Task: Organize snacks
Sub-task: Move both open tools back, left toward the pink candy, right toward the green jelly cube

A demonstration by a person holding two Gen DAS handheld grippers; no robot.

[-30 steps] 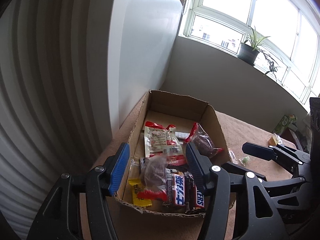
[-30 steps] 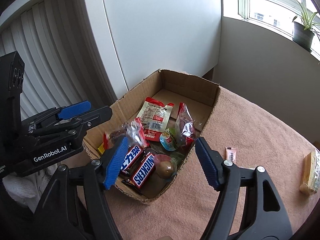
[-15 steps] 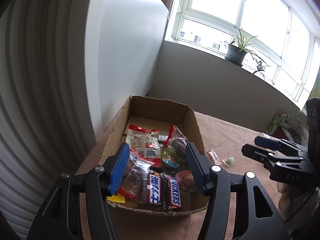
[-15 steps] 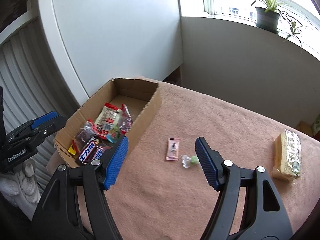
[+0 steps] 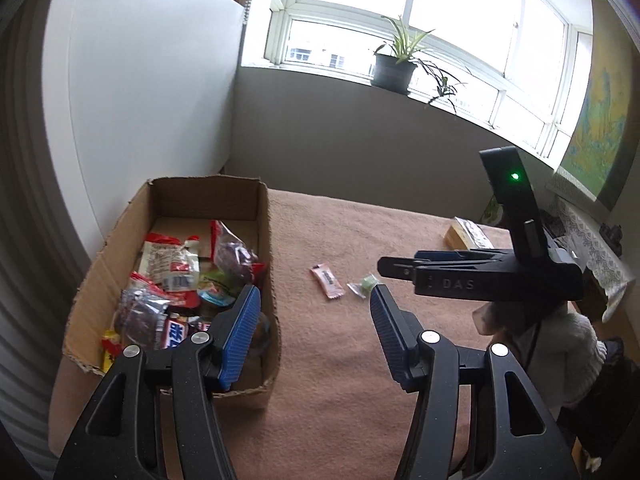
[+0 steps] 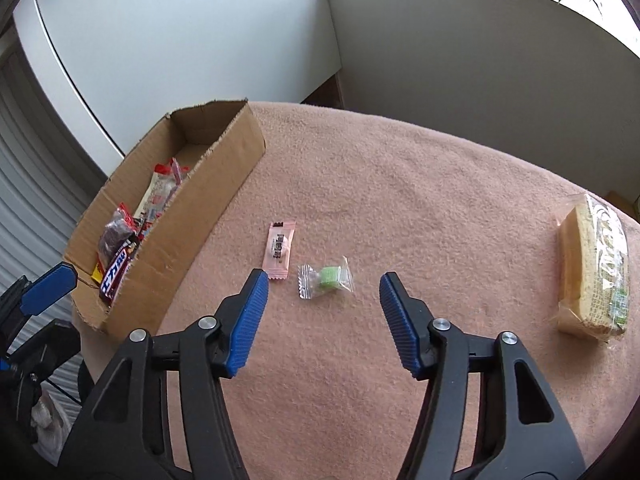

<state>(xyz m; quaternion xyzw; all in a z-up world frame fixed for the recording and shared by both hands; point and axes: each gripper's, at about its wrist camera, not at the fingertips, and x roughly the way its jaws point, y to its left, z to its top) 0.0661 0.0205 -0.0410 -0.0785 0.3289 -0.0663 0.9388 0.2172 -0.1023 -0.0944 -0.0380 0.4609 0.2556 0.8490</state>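
A cardboard box [image 5: 264,240] [image 6: 192,220] with several wrapped snacks in it stands at the left end of the pink cloth. To its right a pink wrapper [image 6: 280,250] [image 5: 327,282] and a green candy in clear wrap [image 6: 329,280] [image 5: 366,283] lie on the cloth. My right gripper [image 6: 324,278] [image 5: 384,270] hovers over the green candy. Its jaws are closing, with nothing pressed between the pads. My left gripper [image 5: 314,312] [image 6: 48,294] hangs at the box's near right corner. Its jaws narrow slightly and hold nothing.
A clear-wrapped cake slab [image 6: 592,264] [image 5: 466,234] lies at the cloth's far right. A white panel [image 5: 140,80] and ribbed blinds stand behind the box. A potted plant [image 5: 394,68] sits on the windowsill. A white knit sleeve [image 5: 572,348] shows behind the right gripper.
My right gripper left the box, swung right and sank toward the green candy, and its jaws narrowed. My left gripper slid right, from over the box toward its right corner.
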